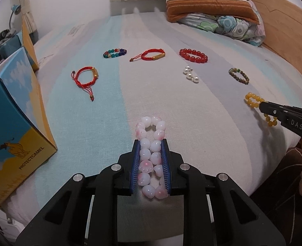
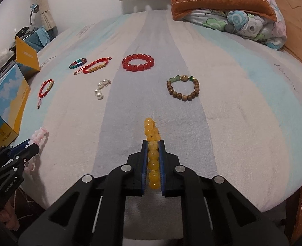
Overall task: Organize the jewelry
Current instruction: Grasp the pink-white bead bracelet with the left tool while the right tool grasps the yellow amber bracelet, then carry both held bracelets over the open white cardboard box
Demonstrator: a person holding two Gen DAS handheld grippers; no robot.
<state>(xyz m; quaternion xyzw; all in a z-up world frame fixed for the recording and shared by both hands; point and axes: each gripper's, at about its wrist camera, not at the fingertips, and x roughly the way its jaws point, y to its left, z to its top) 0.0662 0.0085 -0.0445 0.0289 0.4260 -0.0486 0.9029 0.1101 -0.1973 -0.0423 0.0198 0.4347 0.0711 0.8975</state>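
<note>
Pink bracelet (image 1: 151, 155) lengthwise in left claw (image 1: 151, 143), yellow bracelet (image 2: 152, 153) lengthwise in right claw (image 2: 153, 143)

Your left hand-held gripper (image 1: 151, 143) hides part of the pink bracelet (image 1: 151, 135) between its pads. At nine o'clock, the blue-and-yellow box (image 1: 13, 127) is cut off by the edge. Pillow (image 1: 208, 2) top cropped.
</note>
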